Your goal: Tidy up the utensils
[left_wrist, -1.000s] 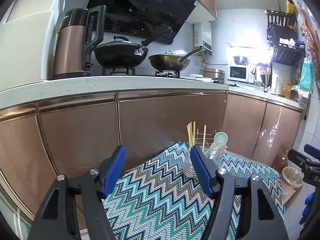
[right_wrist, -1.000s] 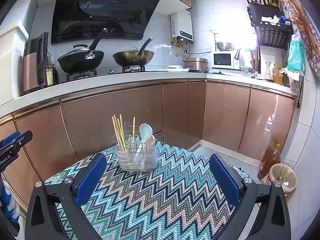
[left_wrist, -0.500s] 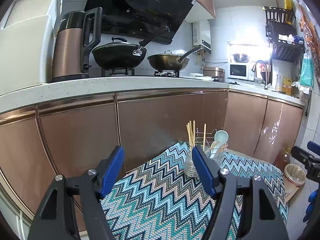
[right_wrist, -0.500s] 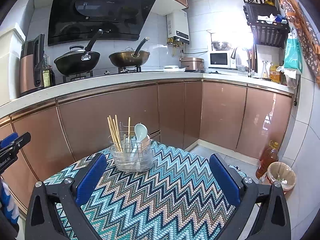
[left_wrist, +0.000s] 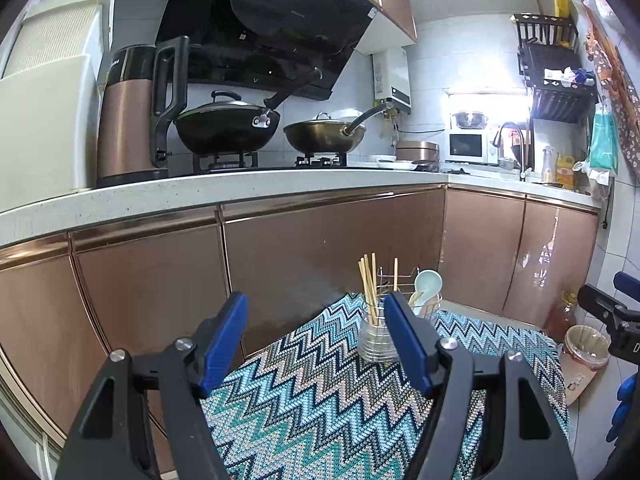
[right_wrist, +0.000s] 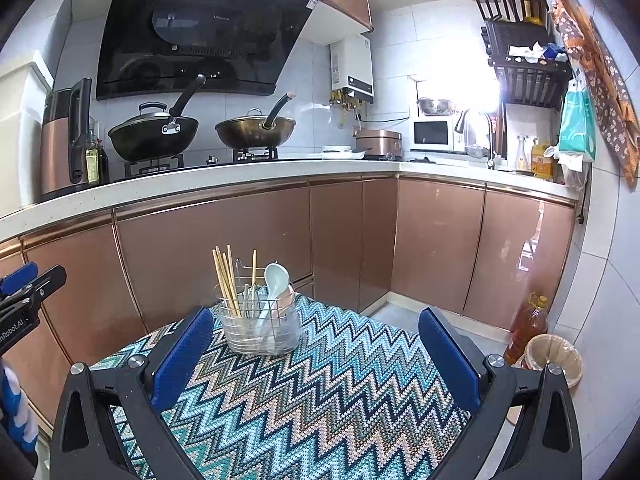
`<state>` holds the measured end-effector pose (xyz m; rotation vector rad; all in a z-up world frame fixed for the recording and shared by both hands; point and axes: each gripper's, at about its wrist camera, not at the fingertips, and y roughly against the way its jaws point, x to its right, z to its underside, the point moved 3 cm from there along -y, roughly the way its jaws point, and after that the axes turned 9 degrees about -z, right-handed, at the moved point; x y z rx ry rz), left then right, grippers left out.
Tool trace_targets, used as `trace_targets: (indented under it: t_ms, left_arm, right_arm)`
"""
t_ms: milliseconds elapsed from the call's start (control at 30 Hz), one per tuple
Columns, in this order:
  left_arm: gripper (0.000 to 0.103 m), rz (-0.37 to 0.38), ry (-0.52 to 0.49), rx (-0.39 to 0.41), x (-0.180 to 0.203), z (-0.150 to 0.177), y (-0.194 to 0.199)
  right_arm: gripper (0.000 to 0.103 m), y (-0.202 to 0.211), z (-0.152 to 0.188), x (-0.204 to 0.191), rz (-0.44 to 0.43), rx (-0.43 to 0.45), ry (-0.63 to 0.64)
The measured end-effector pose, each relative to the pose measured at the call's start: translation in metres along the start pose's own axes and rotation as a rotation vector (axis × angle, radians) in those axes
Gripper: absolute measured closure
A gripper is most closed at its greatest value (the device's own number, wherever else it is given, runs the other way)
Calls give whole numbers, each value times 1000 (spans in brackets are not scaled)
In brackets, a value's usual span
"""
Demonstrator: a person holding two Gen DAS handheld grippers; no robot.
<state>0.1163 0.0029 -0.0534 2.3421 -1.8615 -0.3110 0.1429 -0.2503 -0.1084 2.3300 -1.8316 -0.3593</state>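
Observation:
A wire utensil holder [right_wrist: 260, 328] stands at the far end of a table covered by a zigzag cloth [right_wrist: 320, 400]. In it are several wooden chopsticks [right_wrist: 226, 276] and a pale spoon [right_wrist: 276, 278], all upright. My right gripper [right_wrist: 316, 328] hovers open above the cloth, its blue pads wide apart and empty, the holder just beyond them. My left gripper [left_wrist: 316, 312] is also open and empty; the utensil holder [left_wrist: 378, 340] sits partly behind its right finger, with the chopsticks [left_wrist: 370, 280] and the spoon [left_wrist: 426, 284] showing above.
Copper-coloured kitchen cabinets [right_wrist: 240, 256] rise right behind the table, under a counter with two woks [right_wrist: 154, 136] and a kettle [left_wrist: 132, 120]. An oil bottle [right_wrist: 526, 328] and a small bin [right_wrist: 554, 360] stand on the floor at the right.
Both grippers have drifted slightly, so the holder sits a little lower and nearer in the views. Both stay open and empty.

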Motion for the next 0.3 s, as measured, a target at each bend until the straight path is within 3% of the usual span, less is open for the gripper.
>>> trace_targets:
  t_ms: [300]
  left_arm:
    - [34, 15, 4, 22, 0, -7, 11]
  right_arm:
    - [0, 12, -6, -3, 4, 24, 11]
